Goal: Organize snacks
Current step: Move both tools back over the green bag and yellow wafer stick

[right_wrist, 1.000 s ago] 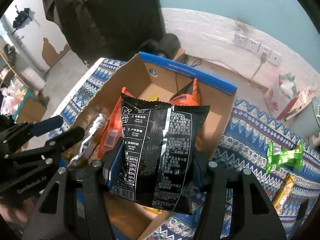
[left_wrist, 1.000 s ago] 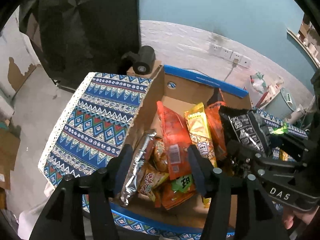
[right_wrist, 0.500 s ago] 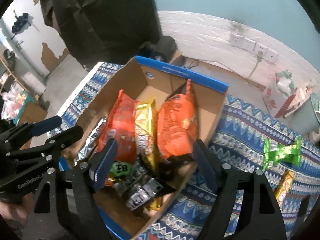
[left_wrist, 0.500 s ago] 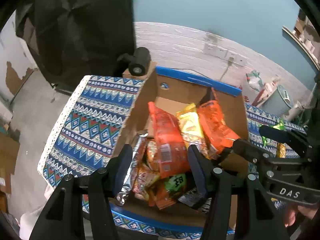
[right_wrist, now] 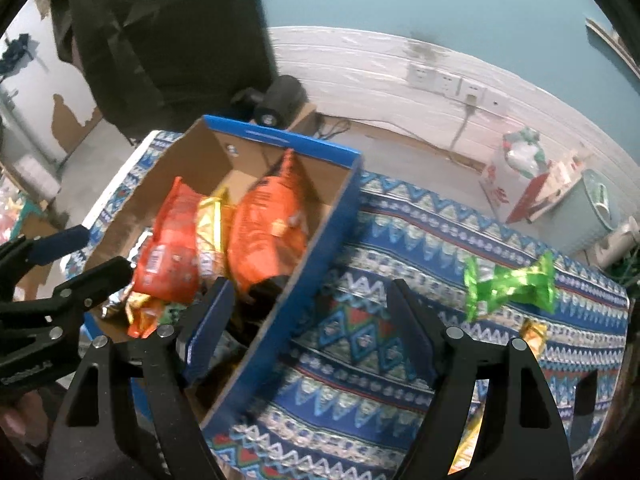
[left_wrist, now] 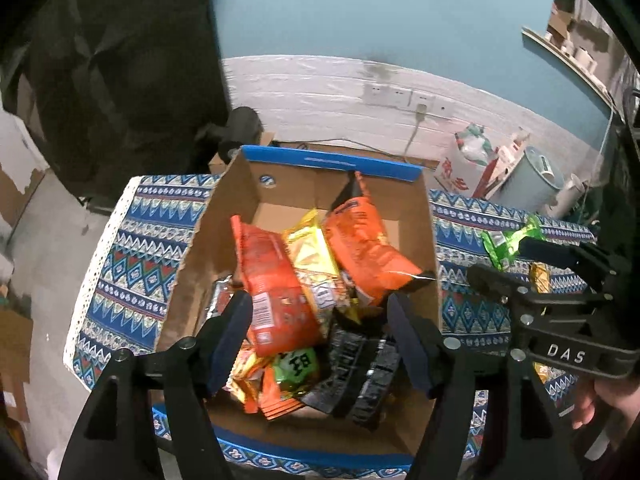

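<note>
Cardboard box (left_wrist: 428, 216) holding bagged snacks; green packet (right_wrist: 508, 284) awaiting on counter (right_wrist: 400, 240); left tongs (left_wrist: 320, 344) just widening, empty; right tongs (right_wrist: 304, 332) released.

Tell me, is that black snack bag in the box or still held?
In the box. The black bag lies among packets inside the cardboard box; neither gripper touches it.

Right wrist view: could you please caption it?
Open right tongs straddle blue-rimmed cardboard box wall, crinkled green snack packet beyond.

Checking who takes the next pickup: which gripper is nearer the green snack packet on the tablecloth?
Right. The right gripper hangs open above the cloth, close to the green snack packet. The left gripper is open over the cardboard box, farther away.
</note>
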Motion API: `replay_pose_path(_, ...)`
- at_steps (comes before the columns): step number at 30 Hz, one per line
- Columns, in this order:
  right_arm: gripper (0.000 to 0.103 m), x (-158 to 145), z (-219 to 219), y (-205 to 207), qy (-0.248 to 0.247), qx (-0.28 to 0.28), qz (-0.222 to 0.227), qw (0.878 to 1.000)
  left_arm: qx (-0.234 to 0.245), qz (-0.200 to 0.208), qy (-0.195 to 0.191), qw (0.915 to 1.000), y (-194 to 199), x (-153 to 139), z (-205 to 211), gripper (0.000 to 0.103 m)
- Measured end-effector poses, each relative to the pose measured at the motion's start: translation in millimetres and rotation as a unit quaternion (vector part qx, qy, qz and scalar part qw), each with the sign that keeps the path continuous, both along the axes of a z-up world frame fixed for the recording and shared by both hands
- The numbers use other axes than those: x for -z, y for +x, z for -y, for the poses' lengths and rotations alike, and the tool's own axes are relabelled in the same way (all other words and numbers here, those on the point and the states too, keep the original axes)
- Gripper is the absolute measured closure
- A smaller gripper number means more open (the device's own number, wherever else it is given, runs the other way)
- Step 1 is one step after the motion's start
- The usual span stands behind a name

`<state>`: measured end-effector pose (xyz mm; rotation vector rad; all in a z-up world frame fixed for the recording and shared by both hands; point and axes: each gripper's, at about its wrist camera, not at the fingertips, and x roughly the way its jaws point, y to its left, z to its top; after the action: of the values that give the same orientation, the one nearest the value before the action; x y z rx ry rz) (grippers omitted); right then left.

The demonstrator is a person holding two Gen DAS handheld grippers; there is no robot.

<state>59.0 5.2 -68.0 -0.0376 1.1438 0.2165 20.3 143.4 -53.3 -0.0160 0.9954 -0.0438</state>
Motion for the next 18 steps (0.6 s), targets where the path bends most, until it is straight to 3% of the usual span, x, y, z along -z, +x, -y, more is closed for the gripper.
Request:
replay_pose_path(4,0.024,-4,19,-5,-0.005,0.016,0.004,1.0,0.012,0.001,0.003,0.9999,0,-1,14,0.026)
replay_pose_path(18,0.023,5,89,-20,-0.035,0.072,-0.008,0.997,0.072,0.007,0.021,0.9972,5,-1,77,0.024)
